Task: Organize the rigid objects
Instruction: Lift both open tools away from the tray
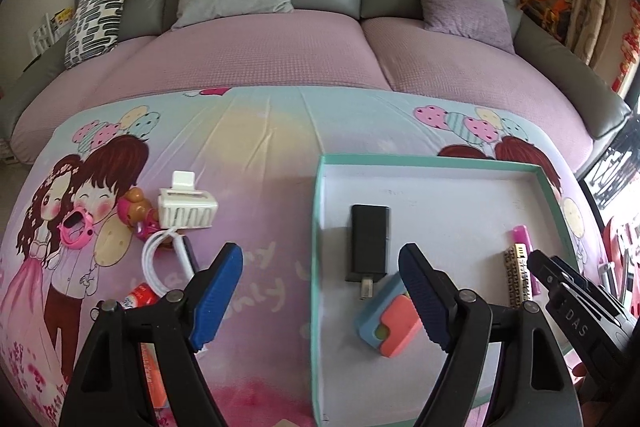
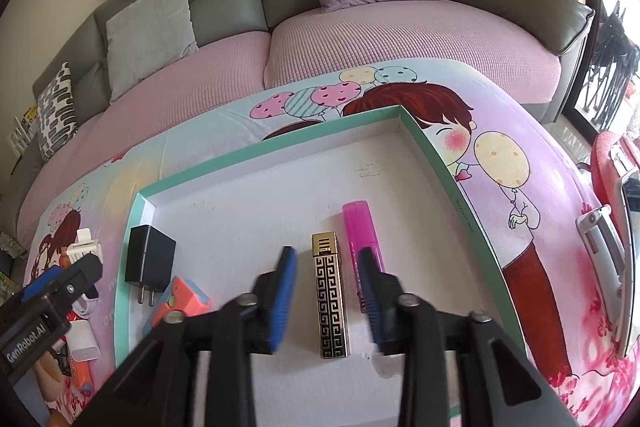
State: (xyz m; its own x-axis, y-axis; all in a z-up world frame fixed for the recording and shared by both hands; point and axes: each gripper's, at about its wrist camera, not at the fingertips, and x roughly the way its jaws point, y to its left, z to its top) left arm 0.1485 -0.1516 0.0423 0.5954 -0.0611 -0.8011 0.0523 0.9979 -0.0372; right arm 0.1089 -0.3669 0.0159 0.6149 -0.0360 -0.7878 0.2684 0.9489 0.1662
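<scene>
While the right claw (image 2: 327, 301) straddles, spread, the gold lighter (image 2: 330, 297) lying flat in the tray (image 2: 256, 154) among sorted items, the left claw (image 1: 320, 295) hangs spread above the tray's edge, probably between pickups.

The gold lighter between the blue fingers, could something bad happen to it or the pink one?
Maybe. The right gripper is open around the gold lighter, but one finger already covers part of the pink lighter beside it, so closing could nudge that one. The left gripper straddles the teal tray's wall; lowering it might bump the tray.
</scene>
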